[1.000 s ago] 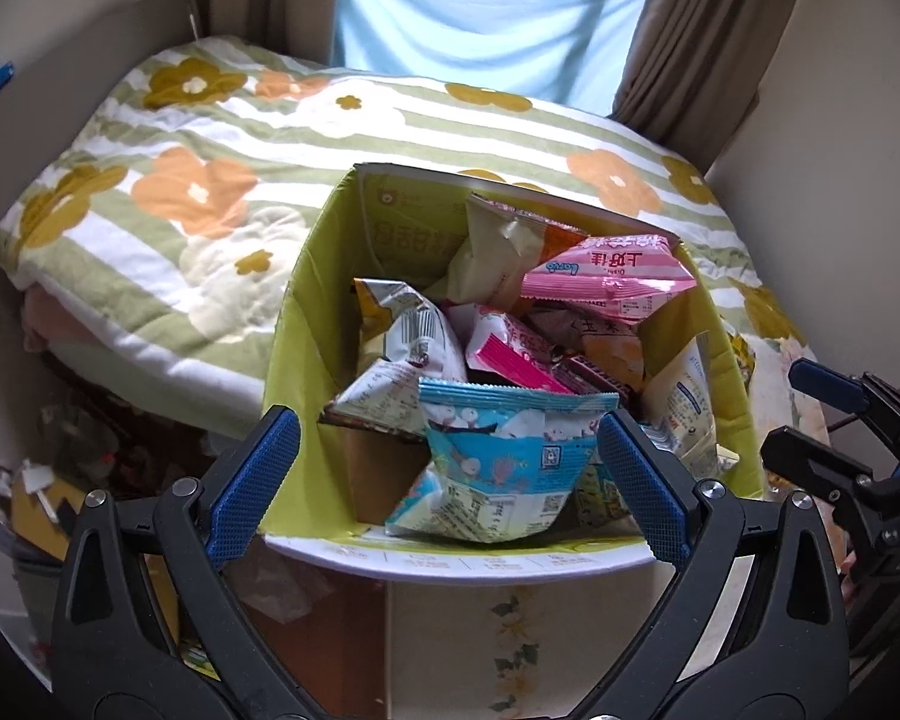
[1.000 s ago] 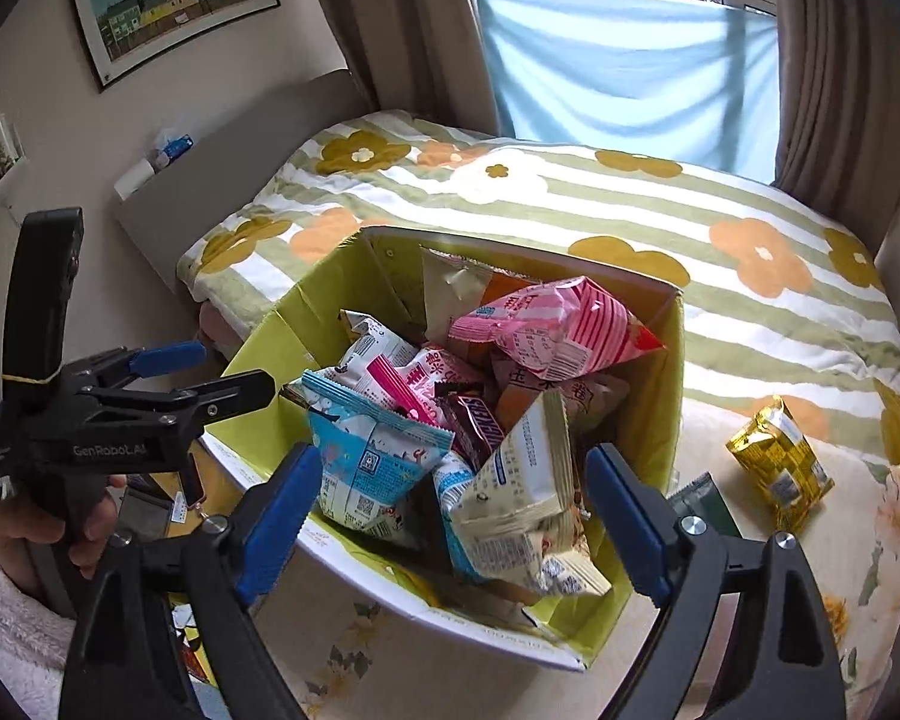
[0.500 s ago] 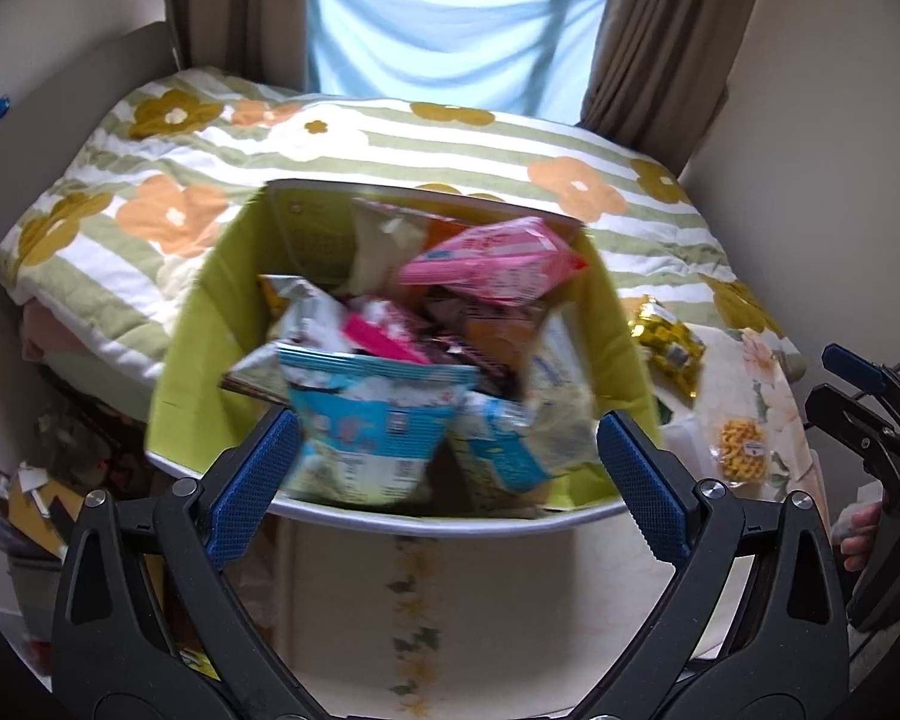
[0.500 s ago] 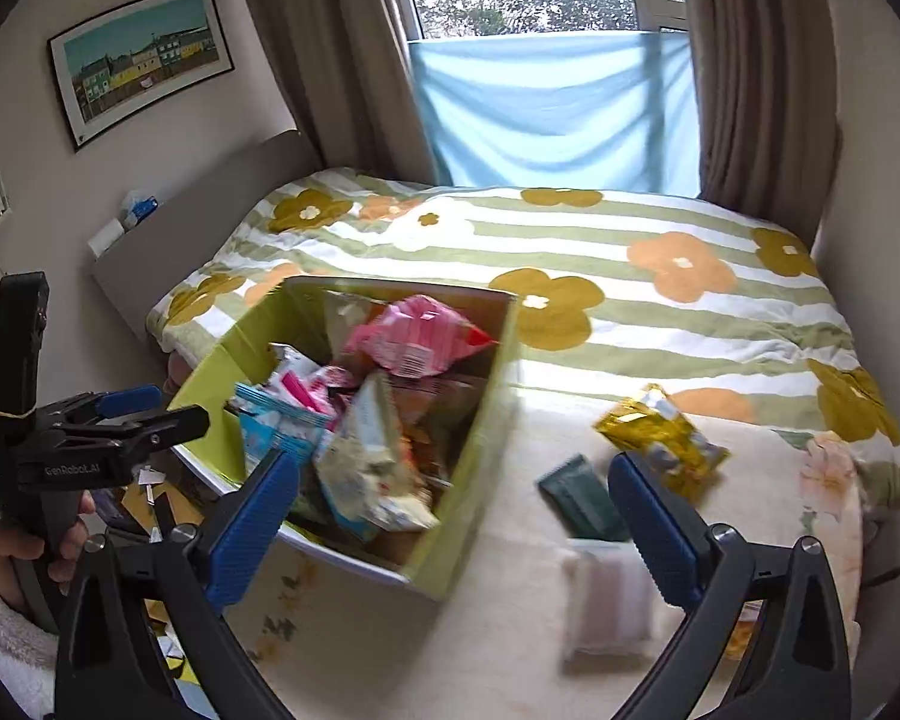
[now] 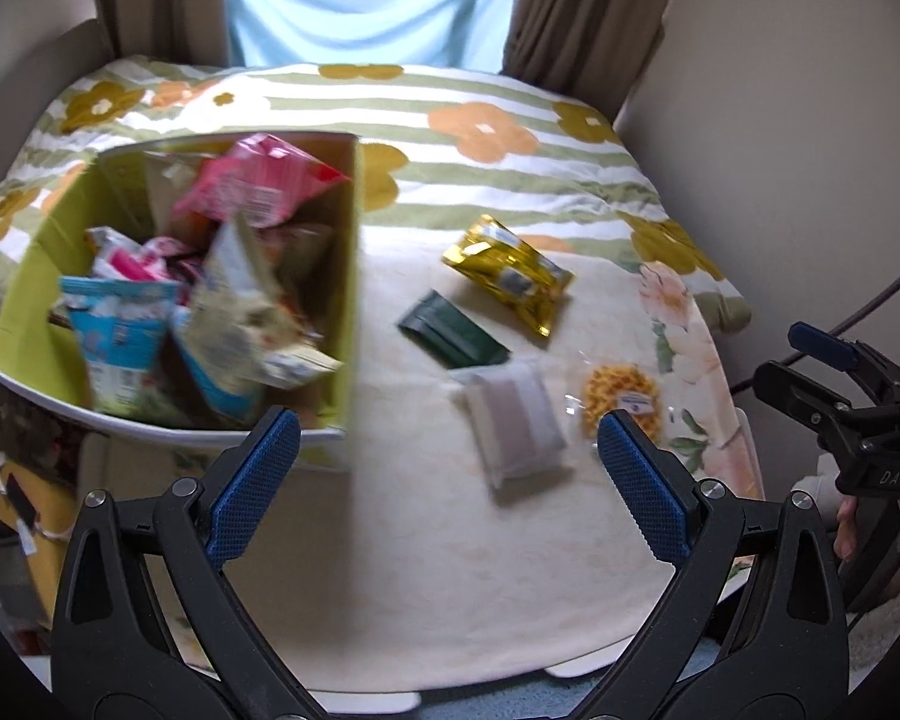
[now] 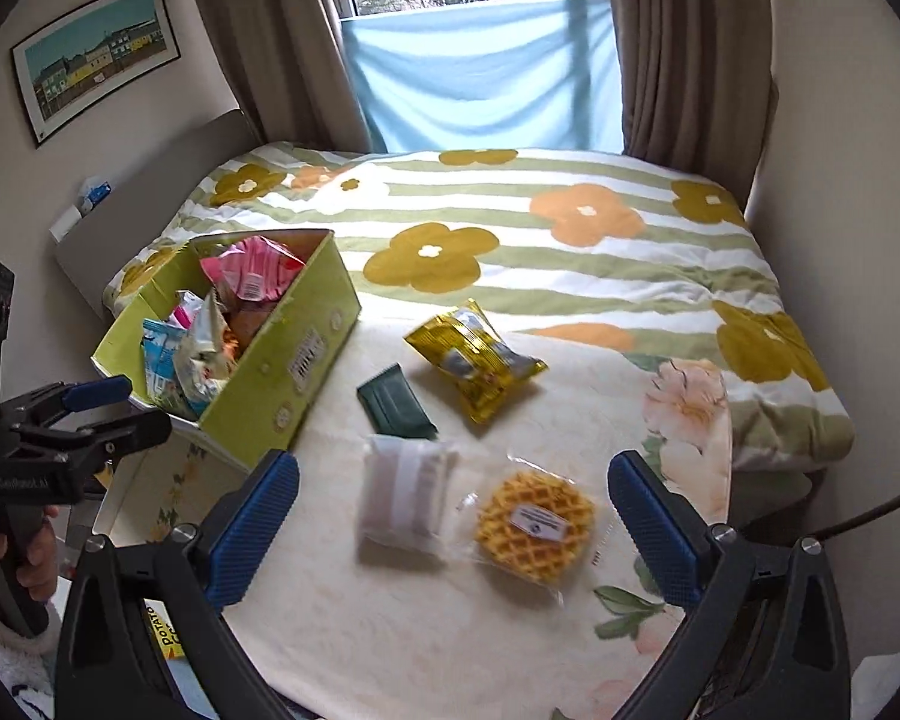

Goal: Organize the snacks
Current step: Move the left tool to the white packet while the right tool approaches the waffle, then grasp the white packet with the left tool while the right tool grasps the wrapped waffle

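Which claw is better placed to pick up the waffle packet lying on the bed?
Probably the right claw: it is open and the waffle packet lies between its fingertips in its view. For the left claw, the packet sits off to the right.

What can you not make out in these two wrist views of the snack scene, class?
- Print on the gold foil snack bag: too small in both views.
- Lower contents of the yellow-green cardboard box: covered by the upper packets; motion-blurred in the left view.
- Contents of the pale white pouch: opaque, blurred.
- Waffle label: too small.

Likely home bedroom, bed [image 6: 570, 252], curtains [image 6: 684, 48], picture [image 6: 96, 54]
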`<state>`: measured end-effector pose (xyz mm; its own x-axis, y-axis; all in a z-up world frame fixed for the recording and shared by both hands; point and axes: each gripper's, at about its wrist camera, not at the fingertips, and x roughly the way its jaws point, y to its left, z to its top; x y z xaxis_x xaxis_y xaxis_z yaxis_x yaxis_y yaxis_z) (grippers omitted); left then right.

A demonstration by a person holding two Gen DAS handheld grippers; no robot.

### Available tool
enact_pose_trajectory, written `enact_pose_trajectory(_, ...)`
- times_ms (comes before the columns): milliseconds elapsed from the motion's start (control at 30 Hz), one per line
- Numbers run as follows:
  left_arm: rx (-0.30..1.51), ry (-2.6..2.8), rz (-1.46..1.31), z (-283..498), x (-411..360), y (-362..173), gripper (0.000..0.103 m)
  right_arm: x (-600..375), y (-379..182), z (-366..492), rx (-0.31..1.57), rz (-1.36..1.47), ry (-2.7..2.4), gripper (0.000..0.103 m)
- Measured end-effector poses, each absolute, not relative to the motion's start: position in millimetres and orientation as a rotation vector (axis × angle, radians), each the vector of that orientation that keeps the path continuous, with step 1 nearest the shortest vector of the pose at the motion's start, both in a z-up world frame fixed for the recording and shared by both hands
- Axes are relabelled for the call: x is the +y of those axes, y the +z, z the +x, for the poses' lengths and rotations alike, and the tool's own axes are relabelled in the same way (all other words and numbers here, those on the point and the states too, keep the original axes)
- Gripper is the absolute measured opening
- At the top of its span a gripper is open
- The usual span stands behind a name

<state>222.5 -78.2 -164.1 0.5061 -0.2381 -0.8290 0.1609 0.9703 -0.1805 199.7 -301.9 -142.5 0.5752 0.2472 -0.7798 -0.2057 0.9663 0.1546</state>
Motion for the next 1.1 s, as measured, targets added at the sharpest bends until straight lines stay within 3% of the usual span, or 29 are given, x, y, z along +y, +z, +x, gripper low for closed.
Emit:
enact_pose_trajectory(267,1.137,-0.195,-0.131,238,-139,-215,0.099,-348,-186,204,1.047,0.172,0.273,0.103)
enact_pose_trajectory(767,1.318,-0.127,-0.105,297,-165,-320,0.098,-360,-257,238,1.180,0.381,0.155,0.103)
enact_pose_trajectory(933,1.352,-0.153,-0.073,304,-171,-334,0.082,-357,-272,248,1.210,0.434,0.103,0.103)
enact_pose_trajectory(1100,1.352,-0.169,0.000,307,-185,-337,0.080,-349,-283,255,1.240,0.446,0.060,0.103)
